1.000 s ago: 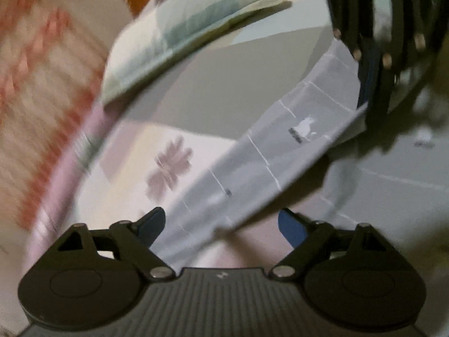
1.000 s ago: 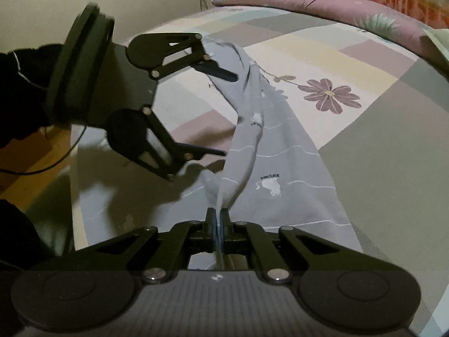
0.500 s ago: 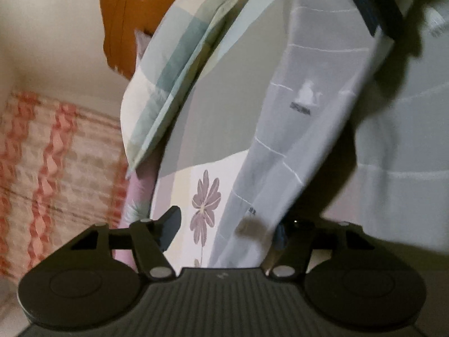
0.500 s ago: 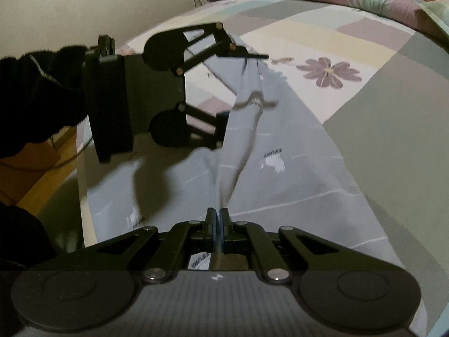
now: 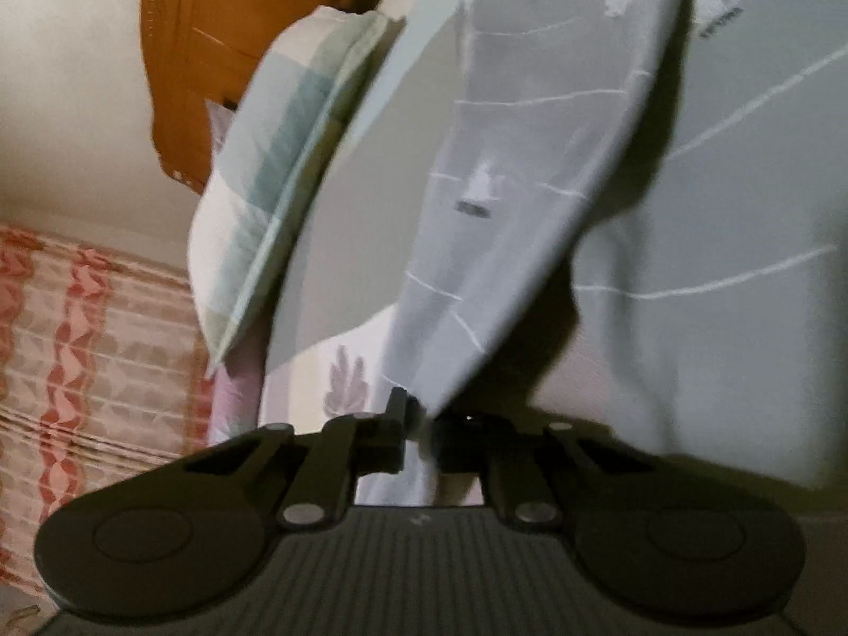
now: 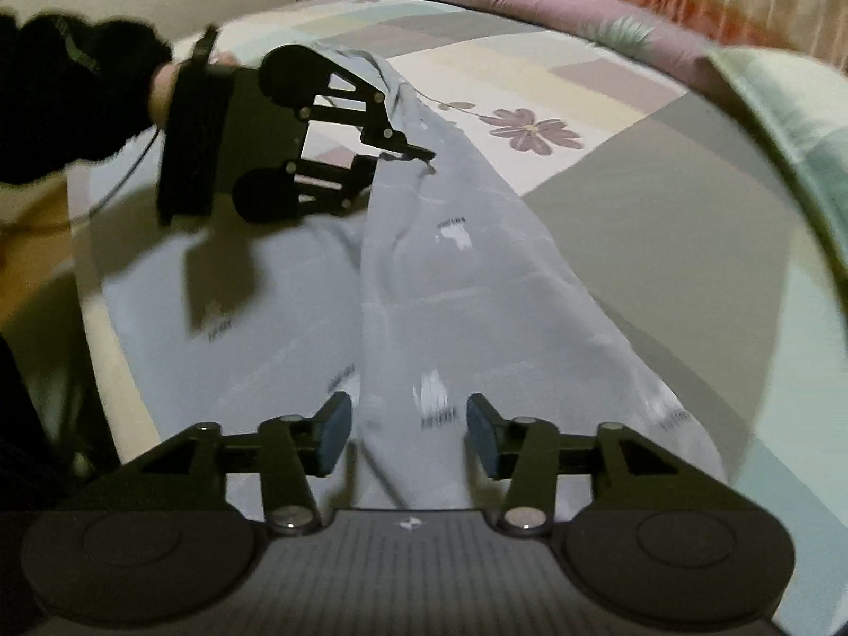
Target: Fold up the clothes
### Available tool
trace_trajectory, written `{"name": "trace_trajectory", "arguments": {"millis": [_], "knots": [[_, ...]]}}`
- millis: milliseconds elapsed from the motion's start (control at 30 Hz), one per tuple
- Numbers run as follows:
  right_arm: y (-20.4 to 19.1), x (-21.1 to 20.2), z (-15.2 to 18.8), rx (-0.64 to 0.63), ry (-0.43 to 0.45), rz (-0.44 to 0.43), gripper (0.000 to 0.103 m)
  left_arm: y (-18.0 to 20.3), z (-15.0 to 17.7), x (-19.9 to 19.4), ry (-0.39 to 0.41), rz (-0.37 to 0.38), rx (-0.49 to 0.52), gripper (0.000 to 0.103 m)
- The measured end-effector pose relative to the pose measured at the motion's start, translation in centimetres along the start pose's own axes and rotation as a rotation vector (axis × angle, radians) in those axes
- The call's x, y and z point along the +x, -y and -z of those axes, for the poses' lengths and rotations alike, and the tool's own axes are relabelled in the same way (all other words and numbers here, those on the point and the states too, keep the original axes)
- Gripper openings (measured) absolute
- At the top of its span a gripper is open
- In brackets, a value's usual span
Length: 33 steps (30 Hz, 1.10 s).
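A grey garment (image 6: 297, 318) with thin white lines and small prints is lying spread across the patchwork bed (image 6: 662, 201). In the right wrist view, the right gripper (image 6: 408, 432) is hovering just above the near part of the cloth with its blue pads (image 6: 334, 426) standing wide apart, released, nothing between them. At about ten o'clock in that view, the left gripper (image 6: 424, 155) is pinching a raised fold of the garment, its fingers clenched on the fabric. A dark sleeve (image 6: 69, 100) is showing behind it. In the left wrist view, the cloth is rising from the closed jaws toward twelve o'clock, and a checked pillow (image 5: 281, 159) is lying at ten o'clock beside a curtain (image 5: 79, 350).
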State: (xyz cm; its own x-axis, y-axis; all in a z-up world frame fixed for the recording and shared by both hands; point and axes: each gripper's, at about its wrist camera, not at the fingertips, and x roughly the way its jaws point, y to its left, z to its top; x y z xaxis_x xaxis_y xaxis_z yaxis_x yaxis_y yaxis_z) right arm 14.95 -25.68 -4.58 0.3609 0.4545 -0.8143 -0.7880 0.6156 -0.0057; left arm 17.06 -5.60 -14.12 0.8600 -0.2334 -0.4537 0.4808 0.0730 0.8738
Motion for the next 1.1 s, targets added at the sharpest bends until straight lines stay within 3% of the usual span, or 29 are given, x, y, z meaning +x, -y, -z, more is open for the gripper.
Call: {"name": "trace_trajectory", "arguments": {"millis": [433, 667, 733, 767, 800, 833, 967, 1100], "knots": [[-6.5, 0.9, 1.9, -0.294, -0.063, 0.31, 0.059, -3.5, -1.4, -2.2, 0.007, -0.036, -0.129, 0.002], [-5.2, 0.6, 3.3, -0.335, -0.12, 0.388, 0.057, -3.5, -0.6, -2.7, -0.005, -0.02, -0.14, 0.002], [-4.9, 0.5, 3.7, -0.347, -0.136, 0.41, 0.052, -3.1, -0.6, -2.9, -0.008, -0.012, -0.141, 0.002], [-4.7, 0.5, 3.9, -0.353, -0.144, 0.421, 0.04, -3.1, -0.7, -2.9, -0.012, -0.01, -0.142, 0.002], [-4.5, 0.4, 4.1, -0.359, -0.152, 0.432, 0.018, -3.0, -0.7, -3.0, -0.016, -0.008, -0.142, 0.002], [-4.4, 0.4, 4.3, -0.366, -0.16, 0.444, 0.004, -3.0, -0.8, -3.0, -0.02, -0.007, -0.142, 0.002], [-5.0, 0.0, 4.4, -0.412, -0.147, 0.483, 0.003, -3.1, -1.0, -4.1, -0.024, -0.019, -0.115, 0.002], [-3.7, -2.1, 4.7, -0.379, -0.125, 0.547, 0.003, -3.6, -1.5, -6.4, -0.002, -0.038, -0.087, 0.001]]}}
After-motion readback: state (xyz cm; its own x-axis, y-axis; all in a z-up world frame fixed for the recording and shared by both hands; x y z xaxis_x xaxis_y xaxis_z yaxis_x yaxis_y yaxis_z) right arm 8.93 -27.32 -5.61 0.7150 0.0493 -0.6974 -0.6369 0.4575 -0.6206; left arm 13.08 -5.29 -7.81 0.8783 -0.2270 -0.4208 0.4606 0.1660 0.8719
